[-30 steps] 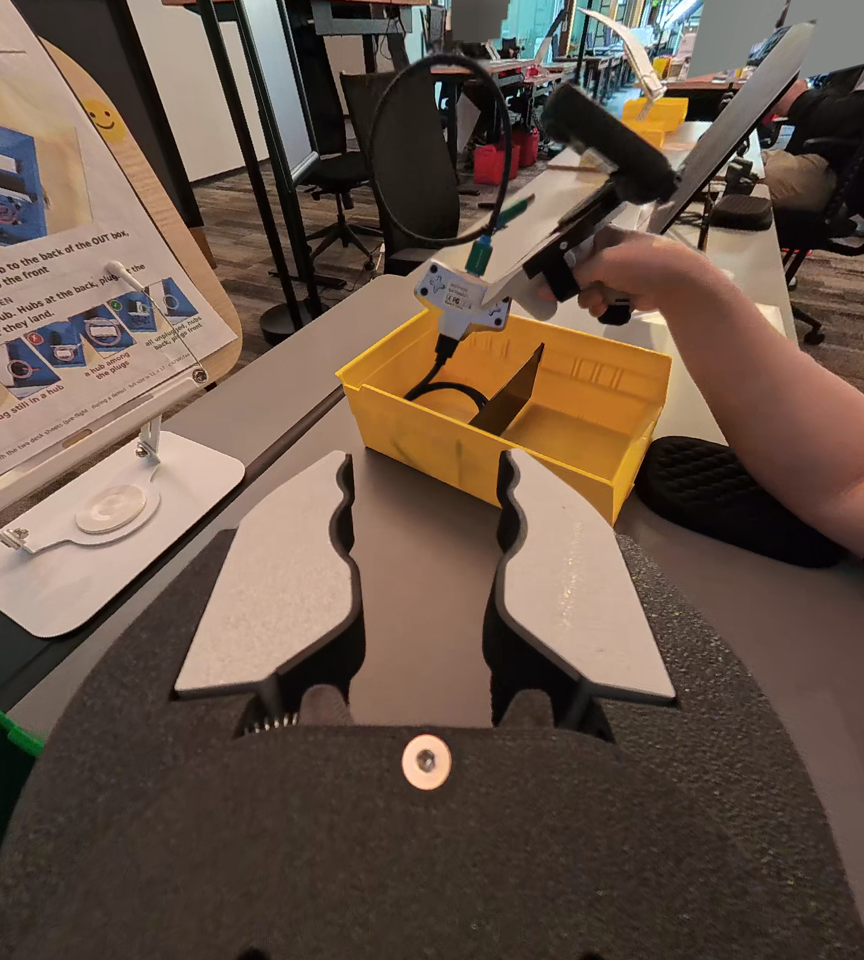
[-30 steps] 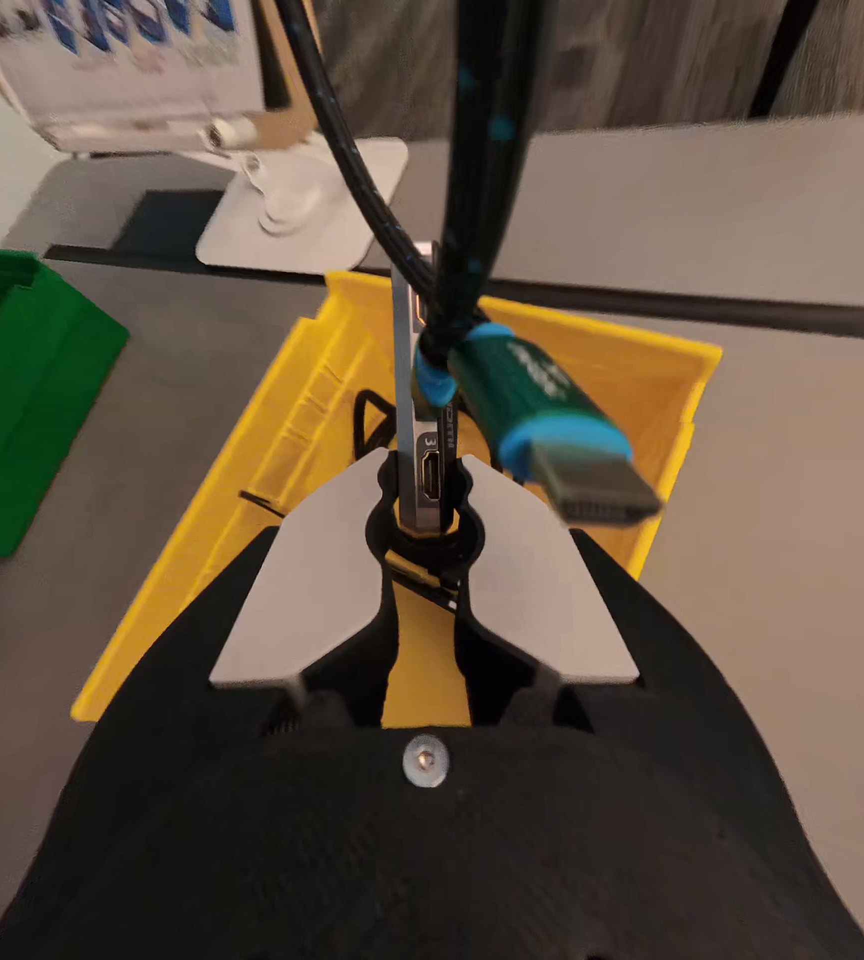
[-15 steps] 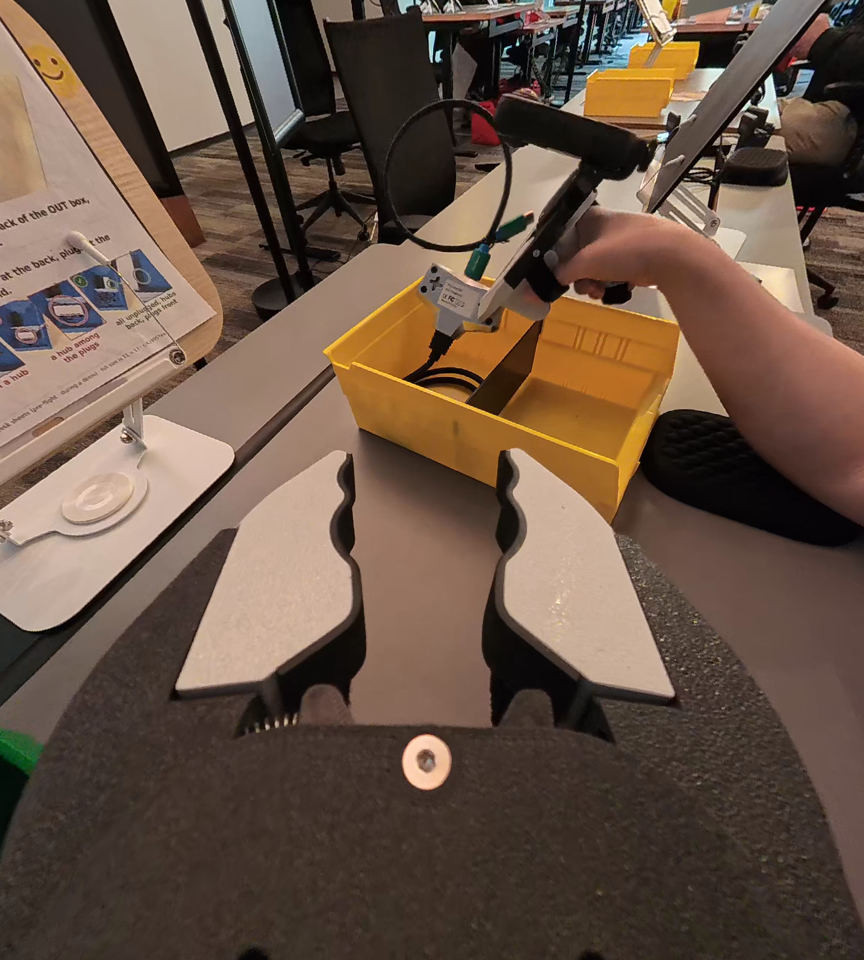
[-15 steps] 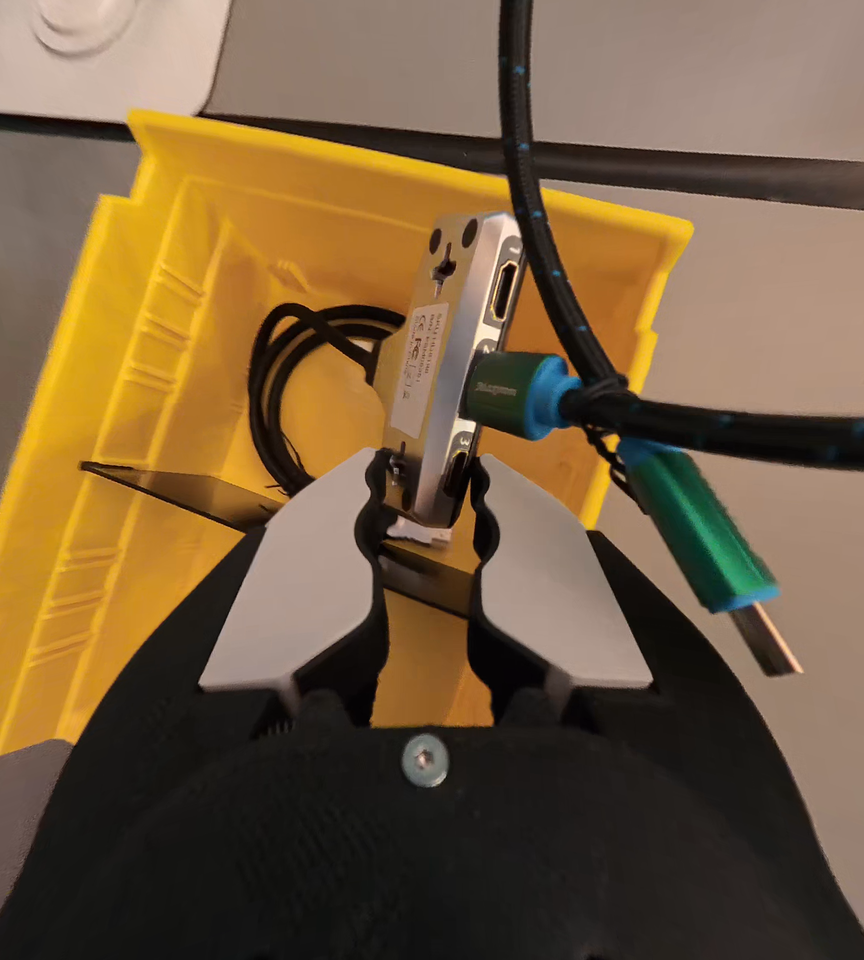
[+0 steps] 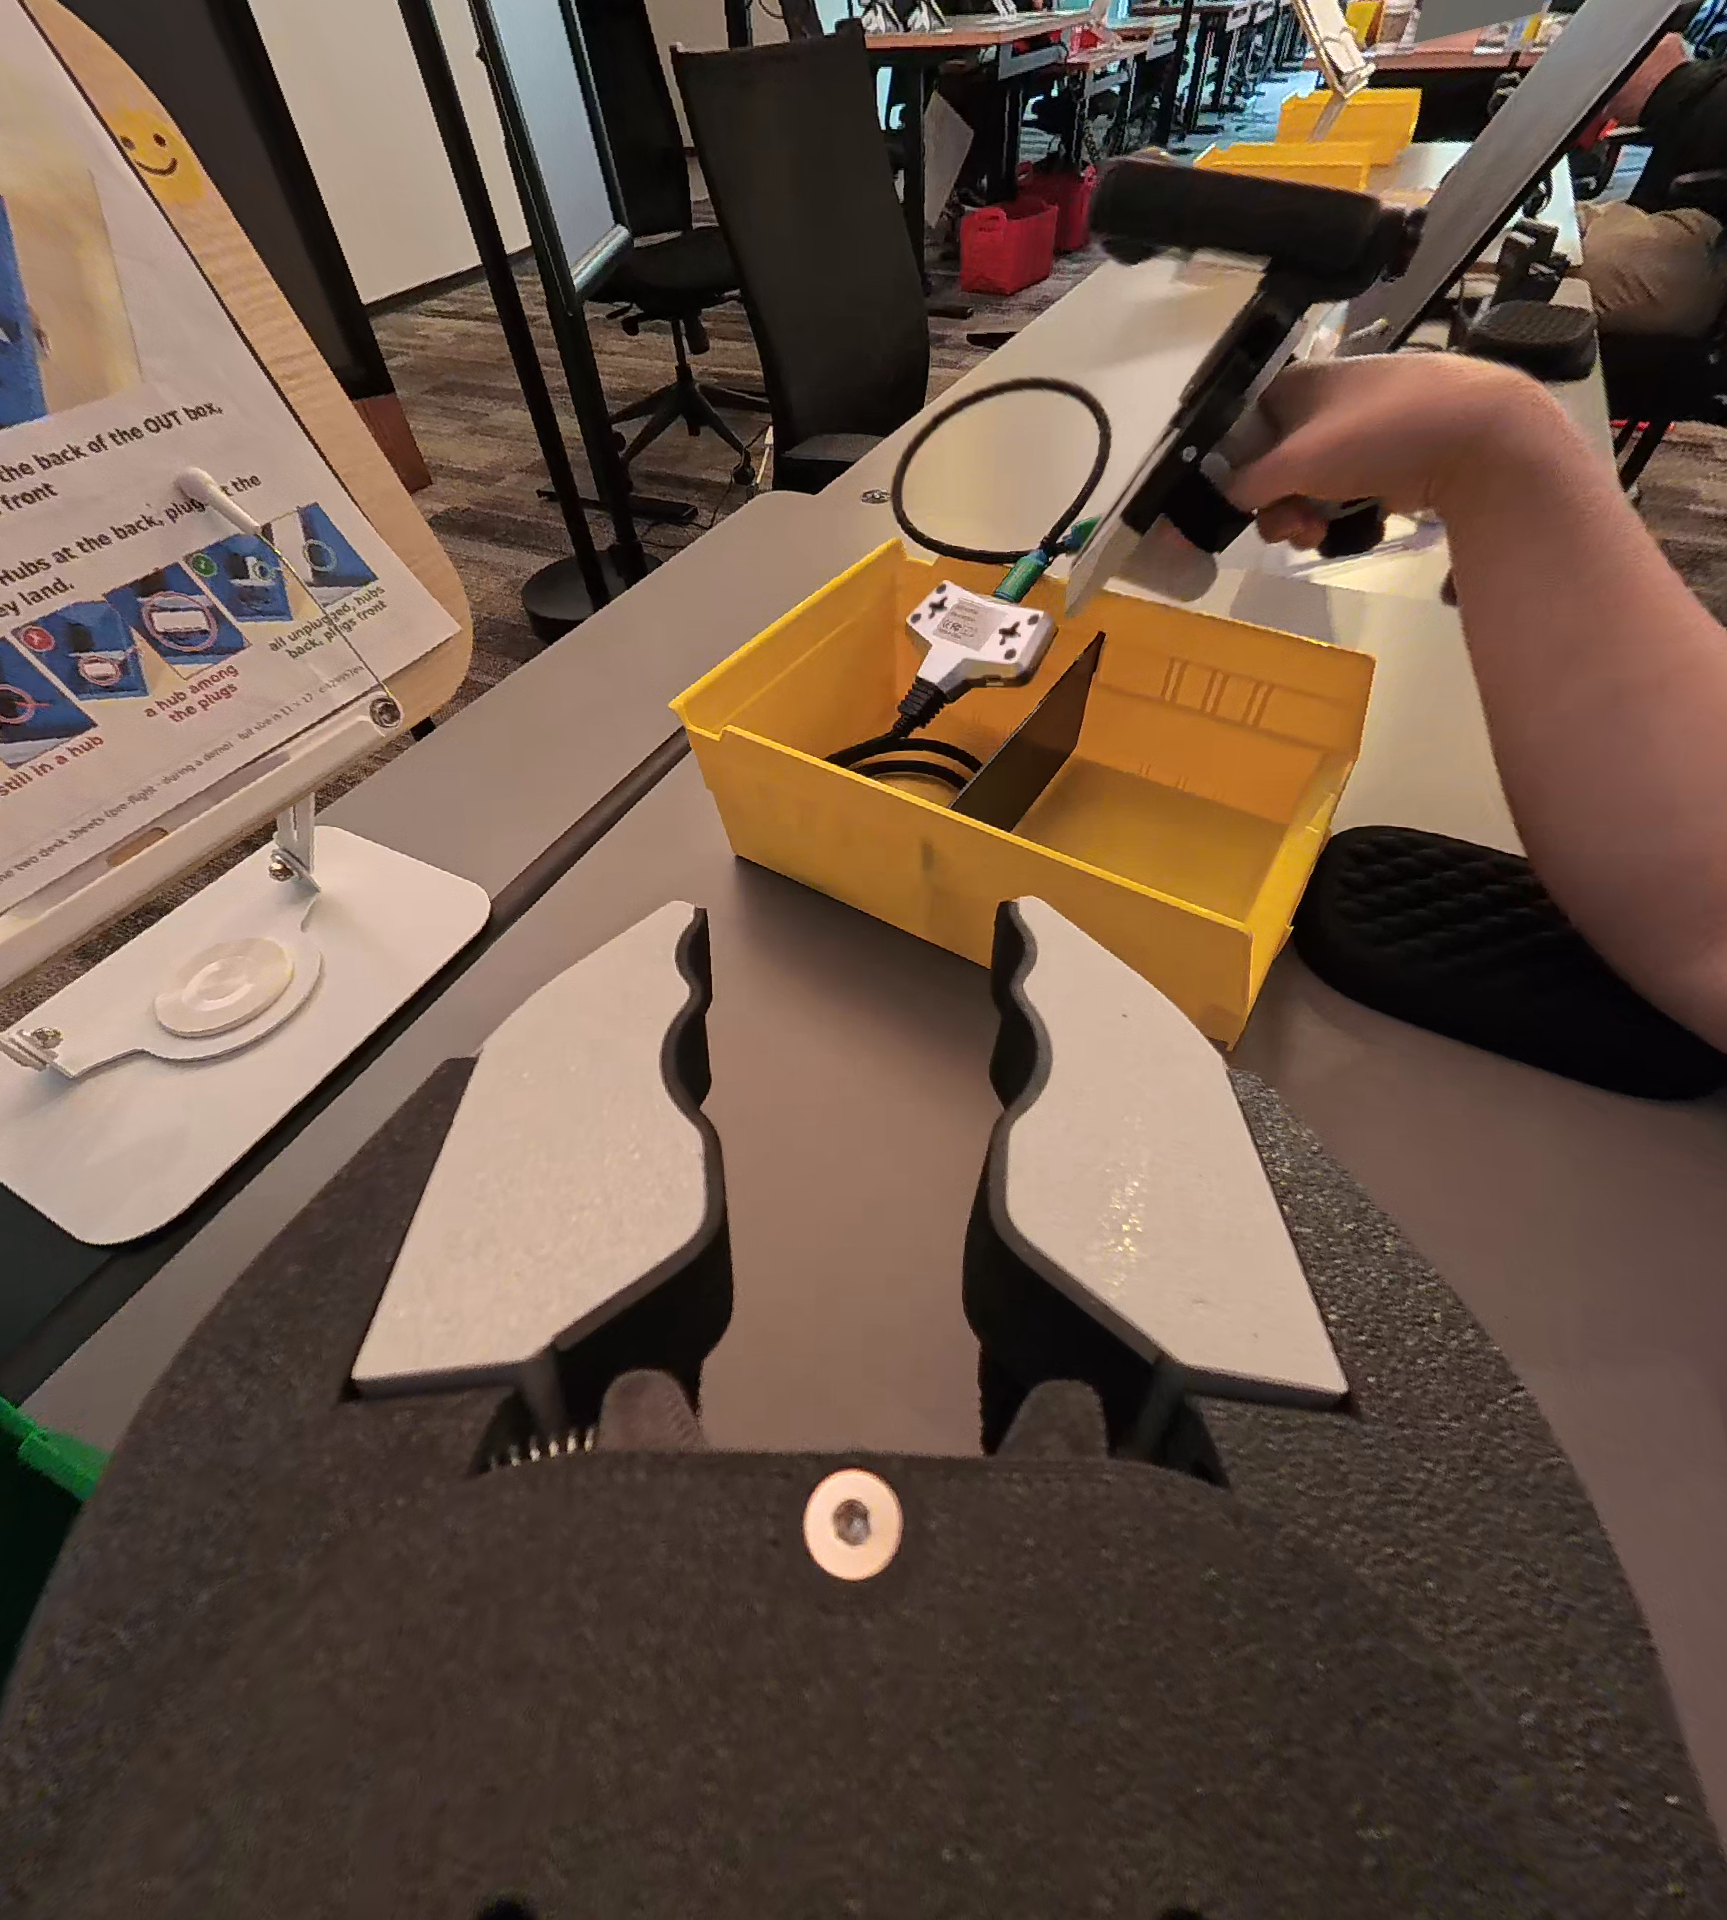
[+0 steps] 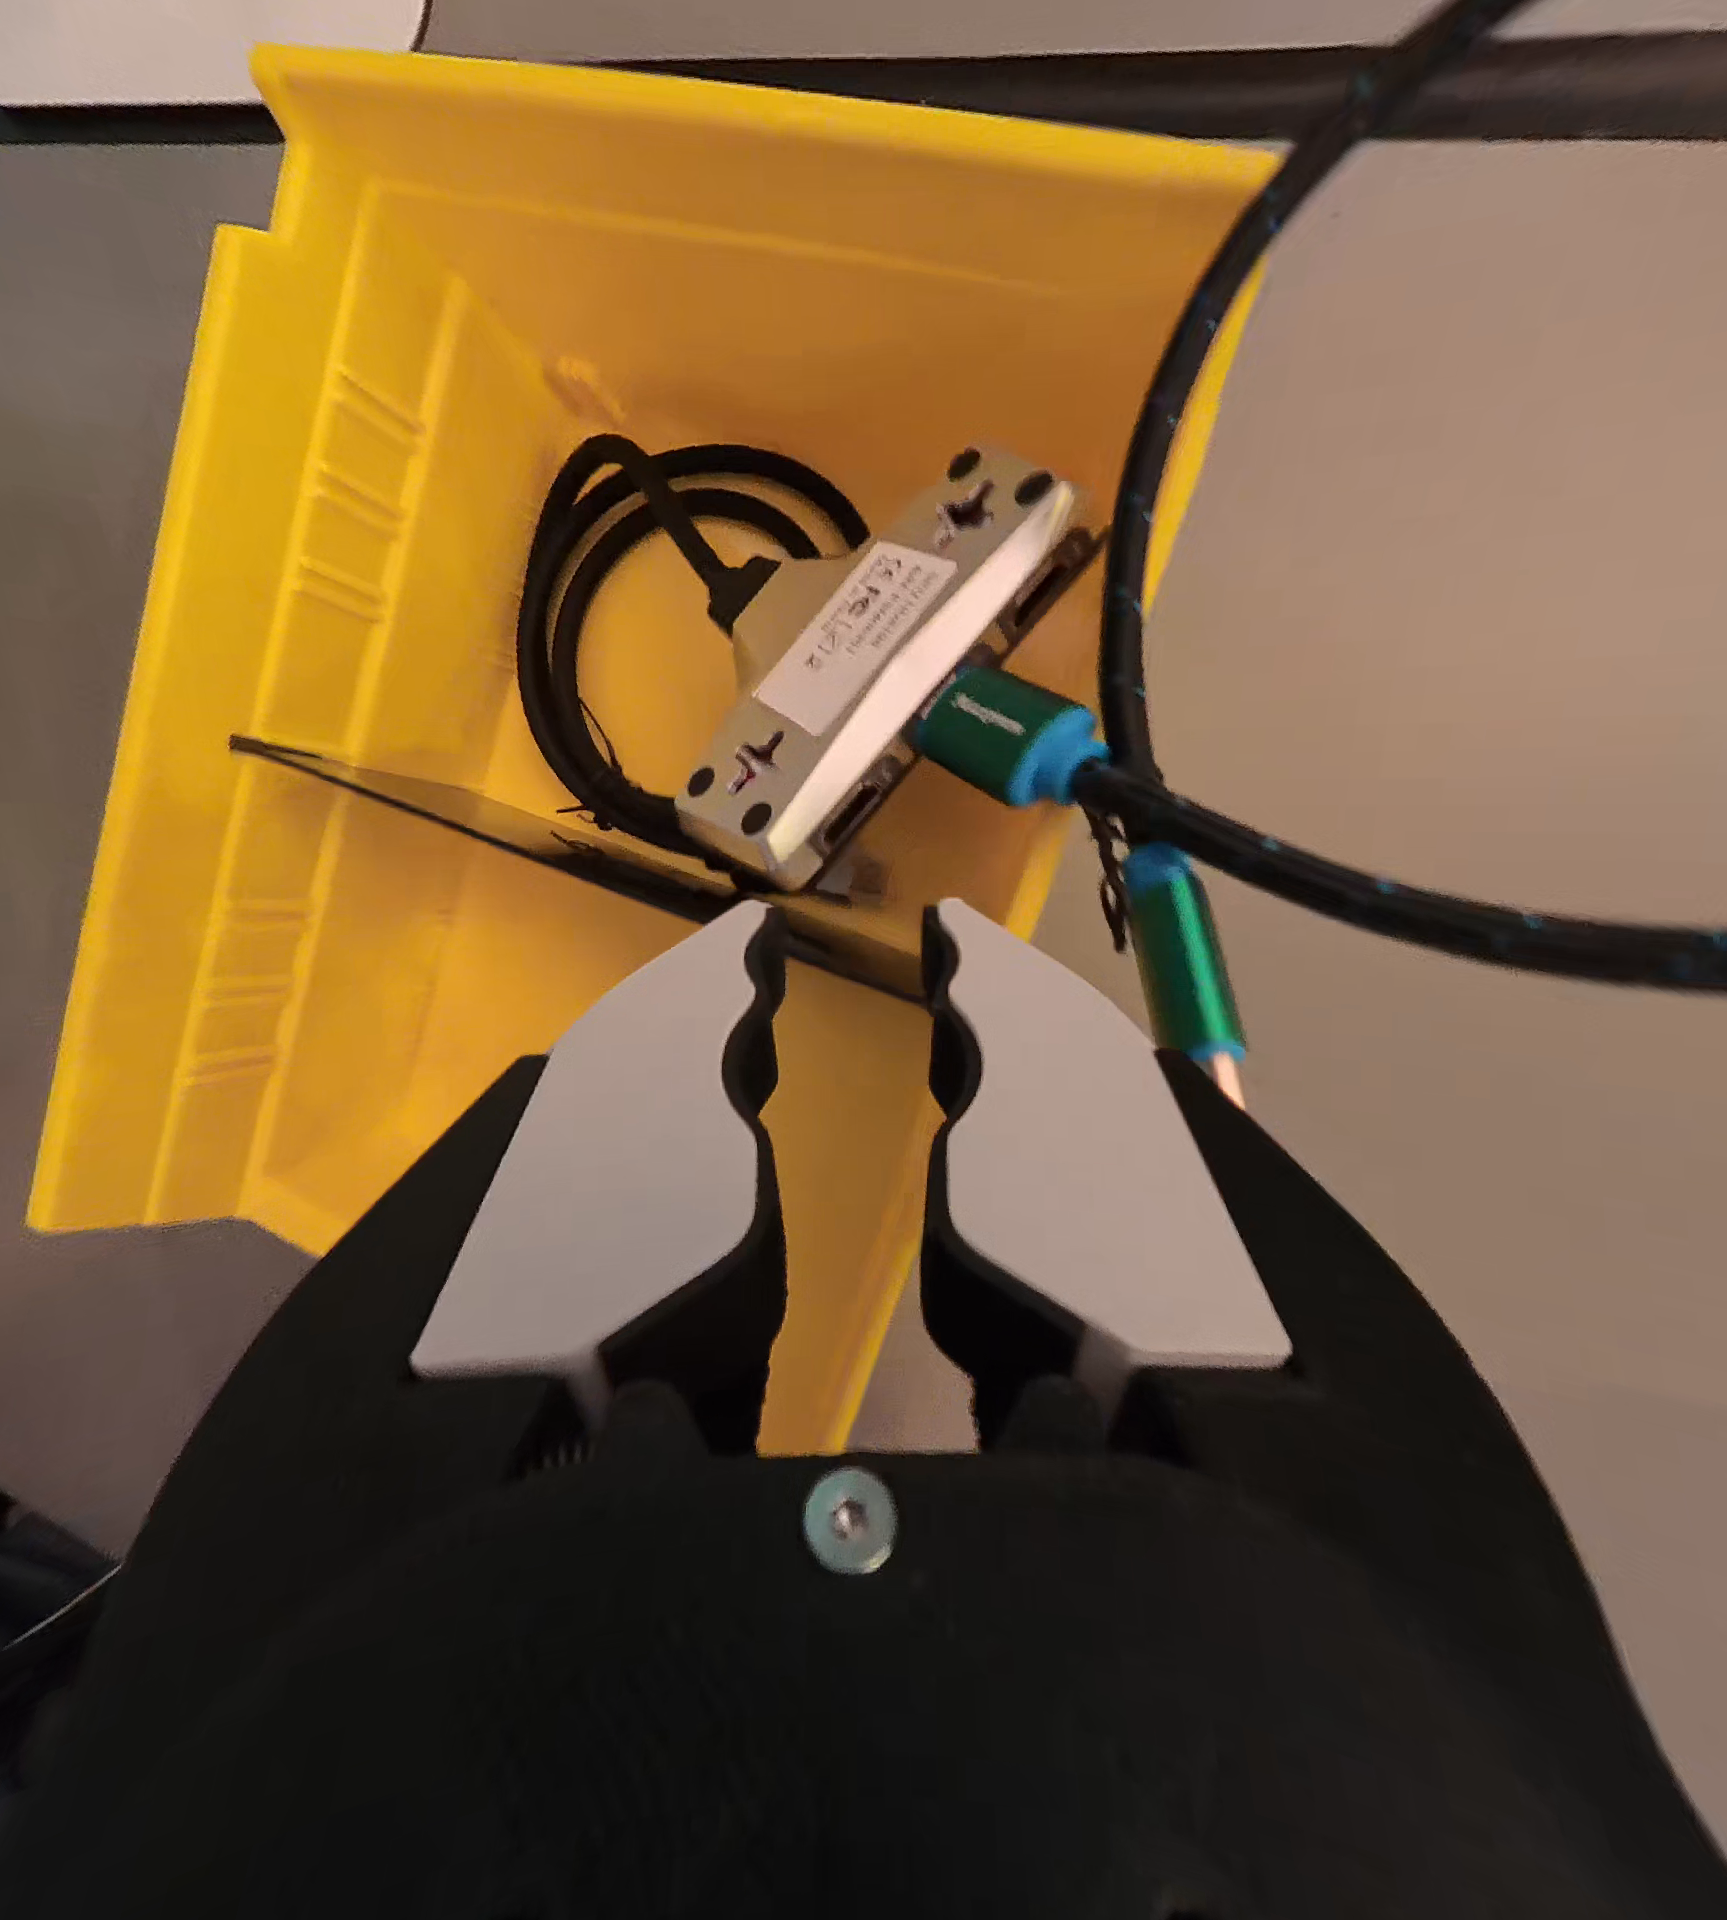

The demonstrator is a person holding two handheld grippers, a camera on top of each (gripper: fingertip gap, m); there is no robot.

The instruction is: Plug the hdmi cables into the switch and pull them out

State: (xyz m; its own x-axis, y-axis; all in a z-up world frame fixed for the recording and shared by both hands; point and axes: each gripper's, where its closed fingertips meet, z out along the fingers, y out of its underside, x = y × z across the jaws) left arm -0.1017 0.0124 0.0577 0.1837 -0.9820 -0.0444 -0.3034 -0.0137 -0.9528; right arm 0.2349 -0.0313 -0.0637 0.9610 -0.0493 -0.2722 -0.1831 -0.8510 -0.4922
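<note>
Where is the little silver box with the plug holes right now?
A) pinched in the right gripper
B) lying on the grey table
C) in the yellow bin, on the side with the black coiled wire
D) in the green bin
C: the silver switch sits in the yellow bin beside its coiled black wire, on the far side of the black divider, while the right gripper is open with nothing between its fingers.

Ahead of right gripper (image 6: 848,914): switch (image 6: 874,675) brushed metal with paper label, cable (image 6: 1139,540) braided cloth, plugs (image 6: 999,732) glossy green metallic, bin (image 6: 339,582) smooth yellow plastic. Fingers (image 6: 651,1153) matt grey, body rough black foam-like
</note>
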